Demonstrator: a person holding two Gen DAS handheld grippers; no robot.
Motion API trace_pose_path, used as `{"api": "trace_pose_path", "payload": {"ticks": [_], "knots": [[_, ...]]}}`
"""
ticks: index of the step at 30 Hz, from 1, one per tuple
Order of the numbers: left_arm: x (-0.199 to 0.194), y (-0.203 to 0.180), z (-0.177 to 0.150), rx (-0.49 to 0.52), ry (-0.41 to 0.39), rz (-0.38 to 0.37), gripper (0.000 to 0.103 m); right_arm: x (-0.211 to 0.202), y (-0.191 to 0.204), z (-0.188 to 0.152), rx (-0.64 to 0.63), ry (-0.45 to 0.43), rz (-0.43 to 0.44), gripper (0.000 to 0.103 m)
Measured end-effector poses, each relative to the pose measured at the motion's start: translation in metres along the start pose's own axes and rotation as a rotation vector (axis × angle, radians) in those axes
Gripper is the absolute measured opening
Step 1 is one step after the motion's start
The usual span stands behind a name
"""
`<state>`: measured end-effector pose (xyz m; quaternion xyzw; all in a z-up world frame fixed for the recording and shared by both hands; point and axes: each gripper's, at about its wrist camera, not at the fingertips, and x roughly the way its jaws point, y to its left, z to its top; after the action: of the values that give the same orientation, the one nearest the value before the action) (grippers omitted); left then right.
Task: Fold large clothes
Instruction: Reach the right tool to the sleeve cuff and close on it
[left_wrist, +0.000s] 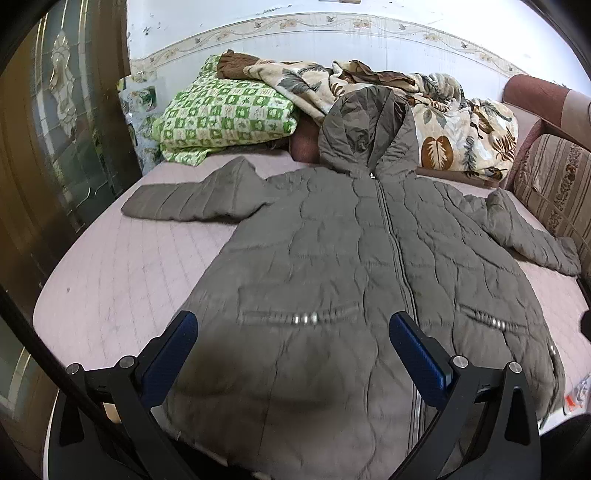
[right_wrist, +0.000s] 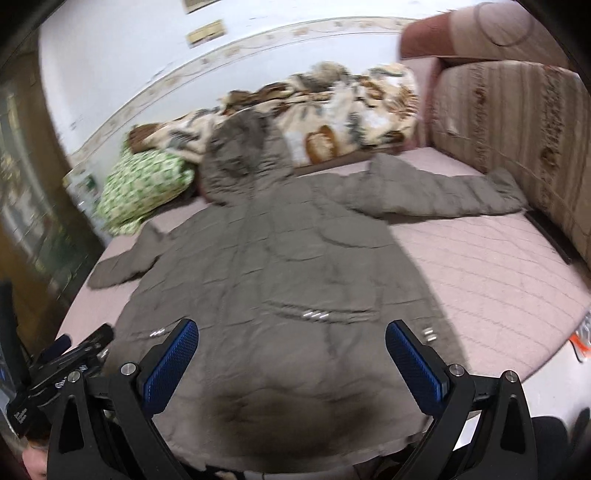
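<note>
A large grey-brown quilted hooded jacket (left_wrist: 332, 258) lies flat and face up on a pink mattress (left_wrist: 110, 277), zipper shut, both sleeves spread out, hood toward the wall. My left gripper (left_wrist: 293, 325) hovers open above the jacket's lower left front, near a pocket zipper (left_wrist: 303, 318). In the right wrist view the same jacket (right_wrist: 295, 266) fills the middle, and my right gripper (right_wrist: 291, 330) hangs open over its lower hem area. Neither holds any cloth. The other gripper's black body (right_wrist: 62, 365) shows at the lower left of the right wrist view.
A green checked pillow (left_wrist: 221, 110) and a leaf-patterned blanket (left_wrist: 443, 122) are piled at the wall. A striped sofa back (right_wrist: 517, 140) borders the right side. A dark wooden door (left_wrist: 55, 147) stands at the left. Bare mattress (right_wrist: 480, 277) lies beside the jacket.
</note>
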<state>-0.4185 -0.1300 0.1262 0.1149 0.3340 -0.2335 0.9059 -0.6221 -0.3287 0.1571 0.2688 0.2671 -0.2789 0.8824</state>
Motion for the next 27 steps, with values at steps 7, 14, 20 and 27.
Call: {"api": "trace_pose_path", "payload": {"ticks": [7, 14, 20, 27], "knots": [[0.038, -0.024, 0.062, 0.03, -0.079, -0.013, 0.103, 0.003, -0.077, 0.047, 0.132, -0.016, -0.087, 0.103], [0.101, -0.049, 0.074, 0.086, -0.112, 0.005, 0.103, 0.017, -0.198, 0.091, 0.362, -0.053, -0.145, 0.103], [0.12, -0.056, 0.078, 0.114, -0.081, -0.01, 0.103, 0.041, -0.305, 0.115, 0.594, -0.087, -0.171, 0.086], [0.129, -0.066, 0.073, 0.156, -0.06, -0.023, 0.103, 0.079, -0.377, 0.118, 0.799, -0.11, -0.212, 0.067]]}}
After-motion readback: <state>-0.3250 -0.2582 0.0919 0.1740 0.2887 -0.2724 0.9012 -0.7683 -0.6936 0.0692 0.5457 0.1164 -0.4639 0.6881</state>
